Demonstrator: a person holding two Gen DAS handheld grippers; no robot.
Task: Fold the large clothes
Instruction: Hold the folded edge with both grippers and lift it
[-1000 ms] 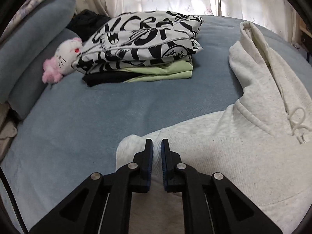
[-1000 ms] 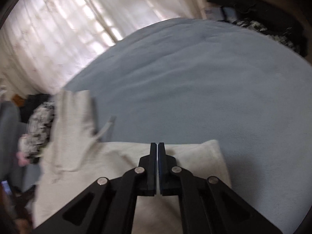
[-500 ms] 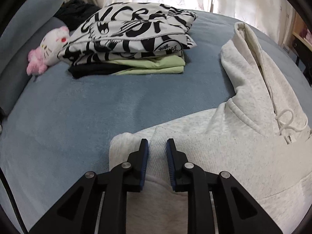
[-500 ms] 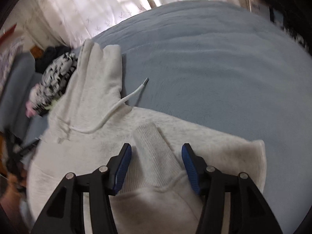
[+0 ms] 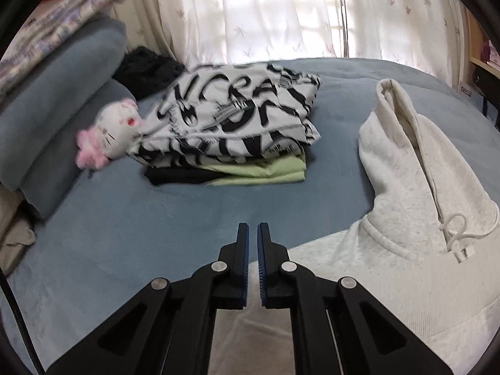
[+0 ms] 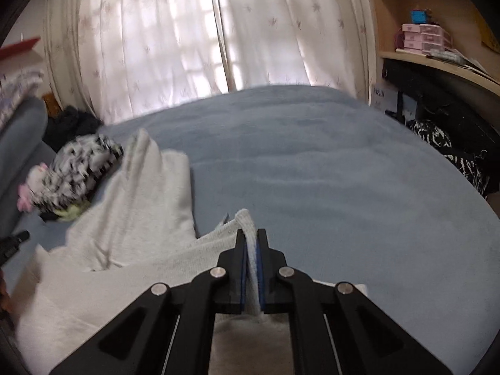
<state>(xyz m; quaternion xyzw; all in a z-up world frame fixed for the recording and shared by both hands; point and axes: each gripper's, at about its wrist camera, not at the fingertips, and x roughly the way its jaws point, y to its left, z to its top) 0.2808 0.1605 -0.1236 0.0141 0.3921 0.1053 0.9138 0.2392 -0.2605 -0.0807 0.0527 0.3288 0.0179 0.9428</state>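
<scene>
Right tool (image 6: 252, 243) clamped on cream knit hoodie (image 5: 406, 206) cuff; left tool (image 5: 253, 240) together, apparently empty. Lift the cuff clear of the blue bed (image 6: 312, 162), then fold the sleeve inward.

Daylight glows through the curtains (image 5: 281, 15) beyond the tongs; left-side objects smear with motion blur, and edges bend darkly.

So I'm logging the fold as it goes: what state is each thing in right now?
Left tongs: shut, no cloth showing between the pads.
Right tongs: shut on the hoodie's ribbed edge, having just closed.
White hoodie: unfolded, spread on the blue blanket, hood flat.
Clothes stack: folded, piled up.
Curtains: drawn.
</scene>
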